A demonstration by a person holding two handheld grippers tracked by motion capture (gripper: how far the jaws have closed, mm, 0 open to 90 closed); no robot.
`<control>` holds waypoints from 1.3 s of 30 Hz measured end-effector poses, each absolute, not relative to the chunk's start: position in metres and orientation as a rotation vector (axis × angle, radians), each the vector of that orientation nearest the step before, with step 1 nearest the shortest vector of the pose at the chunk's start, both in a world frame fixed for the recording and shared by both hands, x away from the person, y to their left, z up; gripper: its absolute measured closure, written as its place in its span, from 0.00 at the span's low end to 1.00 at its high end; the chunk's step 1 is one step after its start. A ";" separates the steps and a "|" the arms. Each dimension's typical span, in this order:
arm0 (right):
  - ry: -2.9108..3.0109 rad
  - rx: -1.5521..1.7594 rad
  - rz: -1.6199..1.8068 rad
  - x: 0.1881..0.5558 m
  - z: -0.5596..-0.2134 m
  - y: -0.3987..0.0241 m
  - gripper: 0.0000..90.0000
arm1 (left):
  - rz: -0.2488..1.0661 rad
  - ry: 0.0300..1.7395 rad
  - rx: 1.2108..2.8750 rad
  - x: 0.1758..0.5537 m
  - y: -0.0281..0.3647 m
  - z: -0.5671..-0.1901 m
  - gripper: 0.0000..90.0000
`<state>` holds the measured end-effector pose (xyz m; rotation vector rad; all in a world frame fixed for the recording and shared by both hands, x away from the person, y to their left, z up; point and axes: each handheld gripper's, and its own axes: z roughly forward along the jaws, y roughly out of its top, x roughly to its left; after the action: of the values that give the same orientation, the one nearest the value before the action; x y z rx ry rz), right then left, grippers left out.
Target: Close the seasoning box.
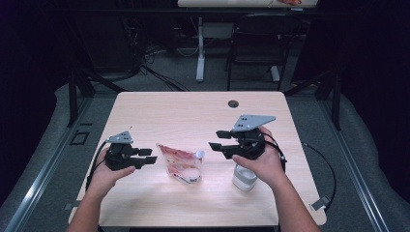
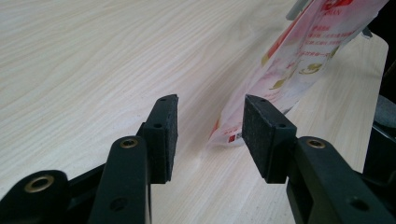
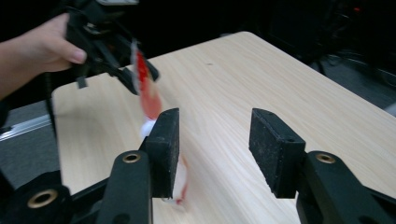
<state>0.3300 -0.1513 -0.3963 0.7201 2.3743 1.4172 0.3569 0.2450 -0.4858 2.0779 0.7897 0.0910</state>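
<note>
High view: a red and white pouch [image 1: 180, 163] with a white spout stands on the table [image 1: 193, 116] between the two grippers, and neither one has hold of it. The left gripper [image 1: 149, 155] has its jaws well apart with nothing between them; in the left gripper view the pouch [image 2: 299, 60] rises just beyond the right-hand pad [image 2: 261, 135], leaning, its bottom corner close to that pad but not touching it. The right gripper [image 1: 220, 140] is spread about as wide as it goes and is also empty; in the right gripper view the pouch [image 3: 147, 95] sits blurred beyond and behind its left pad [image 3: 167, 149]. A white cap or small bottle [image 1: 244, 178] lies on the table under the right hand [image 1: 263, 162].

The main risk, as I judge it, is the pouch toppling. It stands unsupported on a soft base, and a brush from either pad could tip it flat. A pinch on the thin film rather than the stiff spout may slip or crumple. The right wrist could also knock the white piece toward the table edge.
</note>
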 end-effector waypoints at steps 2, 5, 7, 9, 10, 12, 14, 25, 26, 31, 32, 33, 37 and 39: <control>2.352 0.756 1.428 0.329 -0.396 -0.158 0.59 | 0.100 0.800 2.080 0.357 0.247 -0.485 0.62; 2.318 0.798 1.391 0.329 -0.397 -0.166 0.57 | 0.111 0.815 2.071 0.357 0.250 -0.485 0.62; 2.294 0.827 1.386 0.328 -0.399 -0.171 0.57 | 0.114 0.822 2.067 0.358 0.252 -0.484 0.62; 2.279 0.851 1.382 0.328 -0.401 -0.176 0.57 | 0.116 0.826 2.063 0.358 0.253 -0.484 0.62; 2.265 0.865 1.381 0.328 -0.401 -0.178 0.57 | 0.120 0.826 2.061 0.358 0.254 -0.484 0.62; 2.243 0.905 1.379 0.328 -0.402 -0.184 0.56 | 0.121 0.835 2.055 0.358 0.255 -0.484 0.62; 2.224 0.939 1.379 0.329 -0.403 -0.190 0.55 | 0.126 0.837 2.056 0.358 0.255 -0.484 0.62; 2.158 1.063 1.308 0.328 -0.413 -0.226 0.56 | 0.130 0.866 2.023 0.359 0.260 -0.483 0.61; 2.148 1.069 1.308 0.328 -0.414 -0.229 0.56 | 0.129 0.867 2.023 0.359 0.260 -0.483 0.61; 2.119 1.107 1.289 0.327 -0.417 -0.240 0.56 | 0.131 0.869 2.014 0.359 0.262 -0.483 0.61; 2.113 1.113 1.285 0.327 -0.417 -0.242 0.56 | 0.133 0.870 2.012 0.359 0.262 -0.484 0.61; 2.110 1.121 1.277 0.326 -0.417 -0.245 0.57 | 0.132 0.870 2.013 0.359 0.262 -0.483 0.61; 2.082 1.150 1.275 0.326 -0.418 -0.253 0.62 | 0.131 0.875 2.013 0.359 0.262 -0.484 0.61; 2.074 1.172 1.265 0.326 -0.419 -0.258 0.67 | 0.131 0.872 2.013 0.359 0.262 -0.484 0.61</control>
<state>0.3265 -0.2583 -0.4192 1.1715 2.0735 1.2645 0.3588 0.2619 -0.4836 2.0132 0.8716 0.1310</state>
